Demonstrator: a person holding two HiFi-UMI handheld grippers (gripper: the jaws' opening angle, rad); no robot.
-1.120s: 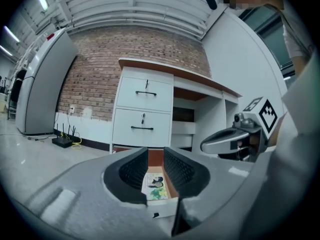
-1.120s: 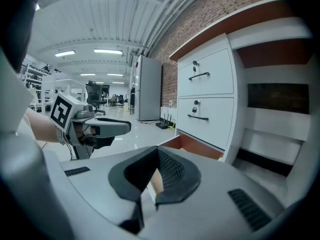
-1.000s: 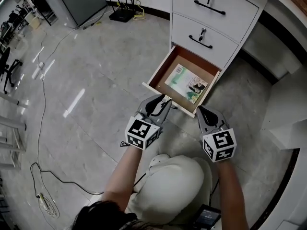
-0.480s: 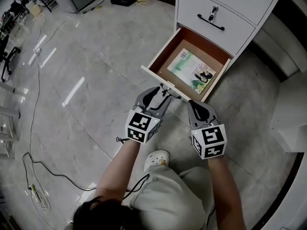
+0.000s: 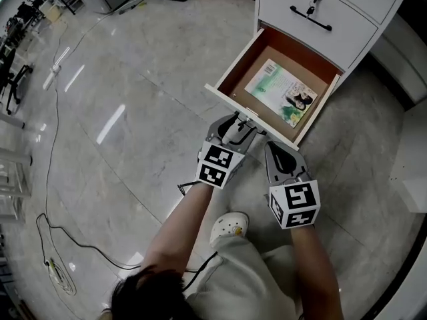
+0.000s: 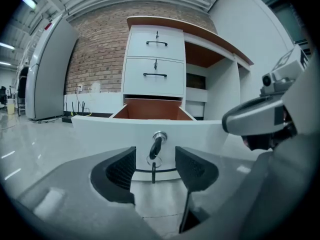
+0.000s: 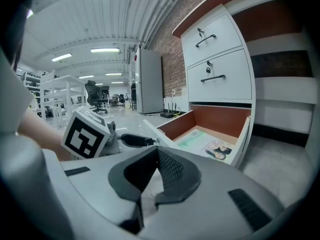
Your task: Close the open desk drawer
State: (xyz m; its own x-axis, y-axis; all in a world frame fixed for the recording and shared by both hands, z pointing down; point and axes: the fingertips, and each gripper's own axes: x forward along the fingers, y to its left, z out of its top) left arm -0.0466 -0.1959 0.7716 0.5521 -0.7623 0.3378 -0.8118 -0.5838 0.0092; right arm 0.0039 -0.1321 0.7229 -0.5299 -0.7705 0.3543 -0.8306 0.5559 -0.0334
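Observation:
The bottom drawer of the white cabinet stands pulled out, with a green-covered magazine lying flat inside. My left gripper is right at the drawer front. Its jaws are opening, and its pads stand either side of the key and thin black handle without pressing on them. My right gripper hovers just right of it, short of the front panel, with its pads together on nothing. The right gripper view shows the drawer's inside and the magazine.
Two closed drawers with black handles and keys sit above the open one. The desk's knee space lies to the right. Cables trail over the glossy floor at left, and the person's white shoe is below the grippers.
Both grippers have come down and closer to the drawer front. The left gripper's jaws have spread wider and now flank the key and handle.

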